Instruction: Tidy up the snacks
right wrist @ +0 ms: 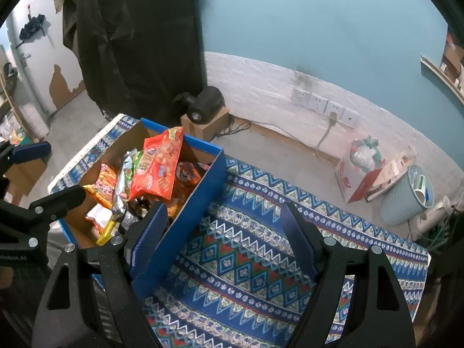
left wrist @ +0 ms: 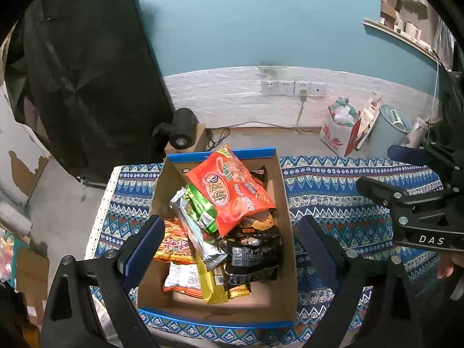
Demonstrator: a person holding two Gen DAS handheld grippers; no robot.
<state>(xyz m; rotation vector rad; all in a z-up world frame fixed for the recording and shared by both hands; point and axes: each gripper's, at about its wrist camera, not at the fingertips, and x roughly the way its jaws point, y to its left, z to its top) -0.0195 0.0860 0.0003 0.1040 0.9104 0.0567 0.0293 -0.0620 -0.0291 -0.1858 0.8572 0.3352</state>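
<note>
A cardboard box with blue rims (left wrist: 285, 208) (right wrist: 203, 200) stands on a patterned blue tablecloth (left wrist: 342, 197) (right wrist: 249, 249). It holds several snack packets: a large red-orange bag (left wrist: 232, 191) (right wrist: 158, 168) on top, a green packet (left wrist: 203, 208), a silver packet (left wrist: 197, 235), a black packet (left wrist: 252, 255), a yellow one (left wrist: 213, 287) and orange ones (left wrist: 175, 243). My left gripper (left wrist: 232, 229) hovers open and empty above the box. My right gripper (right wrist: 223, 220) is open and empty over the cloth, just right of the box; it also shows in the left wrist view (left wrist: 377, 174).
A black cloth-covered object (left wrist: 87, 72) stands behind the table on the left. A black device (left wrist: 182, 133) sits on a small carton. On the floor by the wall are a white bag (left wrist: 339, 127), a pale blue bin (left wrist: 391, 127) and wall sockets (left wrist: 293, 87).
</note>
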